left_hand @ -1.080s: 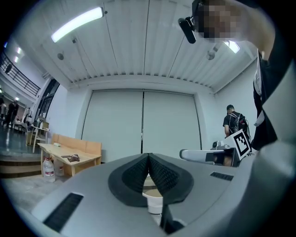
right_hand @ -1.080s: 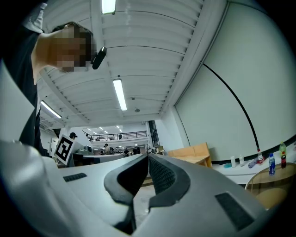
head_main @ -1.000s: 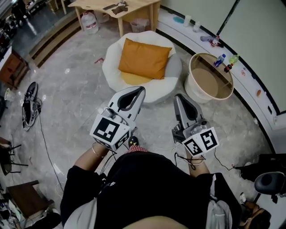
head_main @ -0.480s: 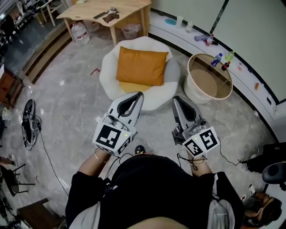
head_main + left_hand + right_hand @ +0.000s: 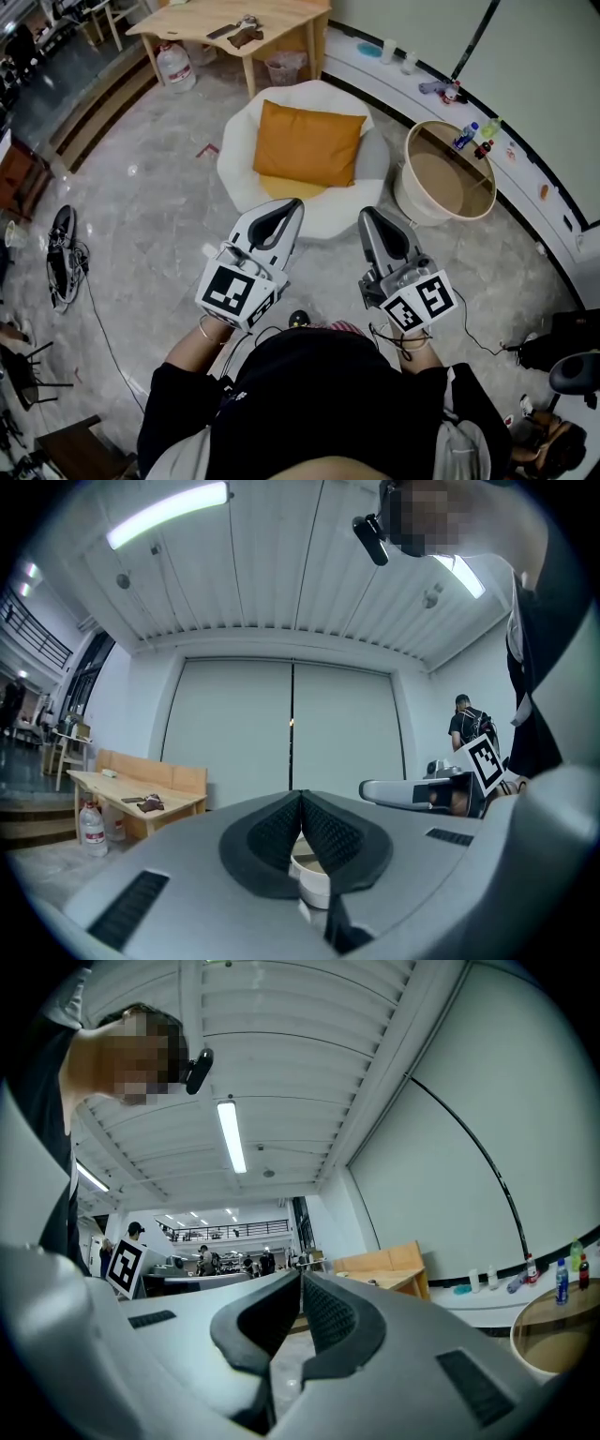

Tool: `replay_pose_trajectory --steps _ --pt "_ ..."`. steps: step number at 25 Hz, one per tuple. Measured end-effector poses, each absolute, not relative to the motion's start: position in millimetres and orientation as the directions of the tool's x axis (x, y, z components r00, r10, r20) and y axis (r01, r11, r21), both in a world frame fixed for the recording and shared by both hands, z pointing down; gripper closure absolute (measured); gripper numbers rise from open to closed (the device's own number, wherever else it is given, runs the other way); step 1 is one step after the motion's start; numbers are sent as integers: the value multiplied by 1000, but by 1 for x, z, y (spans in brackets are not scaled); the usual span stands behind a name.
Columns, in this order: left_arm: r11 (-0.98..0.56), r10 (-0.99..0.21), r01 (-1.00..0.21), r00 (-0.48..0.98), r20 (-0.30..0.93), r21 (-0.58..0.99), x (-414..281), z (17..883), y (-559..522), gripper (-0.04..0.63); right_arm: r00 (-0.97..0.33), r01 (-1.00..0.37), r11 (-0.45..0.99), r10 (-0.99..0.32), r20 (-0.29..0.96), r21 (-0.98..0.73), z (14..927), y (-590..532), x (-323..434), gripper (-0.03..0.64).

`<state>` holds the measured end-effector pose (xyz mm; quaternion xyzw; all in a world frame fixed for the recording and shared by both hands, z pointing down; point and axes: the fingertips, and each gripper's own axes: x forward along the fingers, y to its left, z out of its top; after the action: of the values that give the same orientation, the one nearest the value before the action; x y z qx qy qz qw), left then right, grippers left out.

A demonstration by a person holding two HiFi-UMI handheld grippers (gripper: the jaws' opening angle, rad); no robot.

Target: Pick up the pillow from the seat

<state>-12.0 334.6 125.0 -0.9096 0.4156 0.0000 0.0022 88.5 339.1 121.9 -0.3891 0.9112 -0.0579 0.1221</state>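
An orange pillow (image 5: 308, 144) lies on a round white floor seat (image 5: 242, 159) in the head view. My left gripper (image 5: 294, 206) hangs just short of the seat's near rim, jaws shut and empty. To its right, my right gripper (image 5: 367, 215) is shut too, holding nothing, by the seat's near right edge. In the left gripper view the dark pads (image 5: 281, 832) meet at the tip of the left gripper (image 5: 301, 797), with the right gripper's body (image 5: 422, 792) beside it. The right gripper view shows that gripper (image 5: 299, 1279) closed, pointing slightly upward; the pillow is hidden there.
A round tan tub (image 5: 445, 174) stands right of the seat. A wooden table (image 5: 234, 23) and a water jug (image 5: 174, 66) sit beyond it. Bottles (image 5: 469, 135) line a curved white ledge (image 5: 525, 192). Cables and shoes (image 5: 62, 239) lie on the marble floor at left.
Both grippers have come closer to the seat, which now sits lower and nearer in the head view. Both stay shut.
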Motion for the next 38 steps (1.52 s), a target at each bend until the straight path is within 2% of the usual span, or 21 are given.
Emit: replay_pose_trajectory --steps 10,38 --pt "-659 -752 -752 659 -18 -9 -10 115 316 586 -659 -699 686 -728 -190 -200 115 320 94 595" --pt "-615 -788 -788 615 20 -22 38 120 177 586 -689 -667 720 -694 -208 -192 124 174 149 594"
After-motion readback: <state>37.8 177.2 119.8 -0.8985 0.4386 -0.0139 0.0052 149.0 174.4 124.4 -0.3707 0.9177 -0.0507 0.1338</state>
